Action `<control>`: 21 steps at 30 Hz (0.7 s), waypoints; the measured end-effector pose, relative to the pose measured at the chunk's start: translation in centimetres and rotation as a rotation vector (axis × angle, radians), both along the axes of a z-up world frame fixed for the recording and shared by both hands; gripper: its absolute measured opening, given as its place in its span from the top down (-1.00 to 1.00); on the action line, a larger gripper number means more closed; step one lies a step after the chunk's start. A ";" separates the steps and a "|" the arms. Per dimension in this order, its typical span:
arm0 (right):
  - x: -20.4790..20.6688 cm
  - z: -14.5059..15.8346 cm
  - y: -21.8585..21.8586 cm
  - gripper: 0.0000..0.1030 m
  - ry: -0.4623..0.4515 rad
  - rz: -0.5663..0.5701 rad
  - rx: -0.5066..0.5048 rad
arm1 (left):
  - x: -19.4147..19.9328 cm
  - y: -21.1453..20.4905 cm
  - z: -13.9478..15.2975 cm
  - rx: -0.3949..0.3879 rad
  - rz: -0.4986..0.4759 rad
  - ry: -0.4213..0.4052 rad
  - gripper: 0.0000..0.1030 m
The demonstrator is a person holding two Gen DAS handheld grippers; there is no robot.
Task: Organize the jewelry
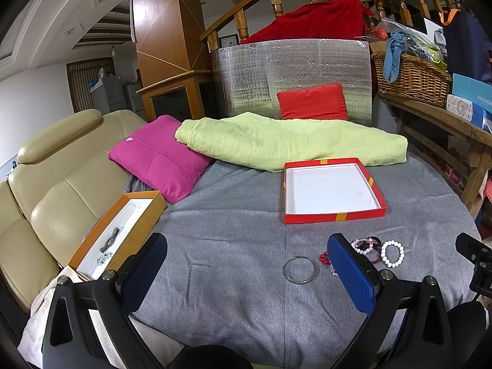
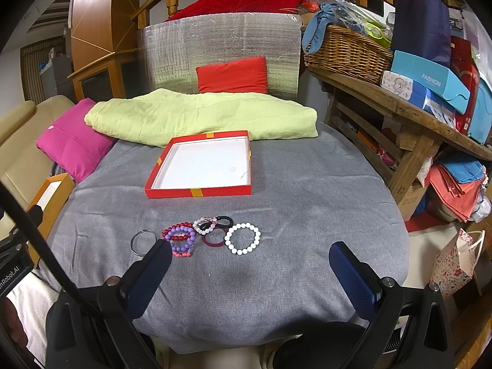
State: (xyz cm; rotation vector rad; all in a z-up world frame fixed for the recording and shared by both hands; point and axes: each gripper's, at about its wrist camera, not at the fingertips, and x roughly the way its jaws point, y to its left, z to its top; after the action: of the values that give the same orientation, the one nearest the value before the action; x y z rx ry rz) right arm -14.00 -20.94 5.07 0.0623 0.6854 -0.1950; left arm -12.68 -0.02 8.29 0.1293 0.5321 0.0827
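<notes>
Several bracelets lie on the grey cloth: a white bead bracelet (image 2: 242, 238) (image 1: 392, 253), a clear bangle (image 2: 143, 242) (image 1: 299, 269), red and purple bead bracelets (image 2: 180, 236), a pink bead bracelet (image 2: 204, 225) and a dark red ring (image 2: 214, 240). Beyond them sits an empty red tray with a white floor (image 2: 196, 192) (image 1: 335, 217). An orange box (image 1: 140, 230) at the left holds a watch (image 1: 110, 243) and small blue beads. My left gripper (image 1: 247, 258) hangs open above the cloth near the bangle. My right gripper (image 2: 250, 261) is open, just short of the bracelets.
A pink cushion (image 1: 158, 156), a green quilt (image 1: 292, 143) and a red cushion (image 1: 313, 101) lie behind the tray. A beige sofa (image 1: 52, 190) is at the left. A wooden bench (image 2: 399, 107) with a wicker basket (image 2: 347, 53) and boxes stands at the right.
</notes>
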 end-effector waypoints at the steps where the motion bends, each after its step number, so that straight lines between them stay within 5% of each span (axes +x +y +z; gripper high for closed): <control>1: 0.0 0.0 0.0 -1.00 0.001 0.000 0.000 | 0.0 0.0 0.0 -0.001 -0.001 0.001 -1.00; 21: 0.1 -0.4 0.0 -1.00 0.007 0.002 0.003 | 0.2 0.0 0.0 0.000 0.003 0.008 -1.00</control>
State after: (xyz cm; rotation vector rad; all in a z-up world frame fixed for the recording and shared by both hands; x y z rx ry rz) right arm -13.92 -20.89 4.64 0.0640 0.6926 -0.1919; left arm -12.46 0.02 8.30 0.1287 0.5402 0.0855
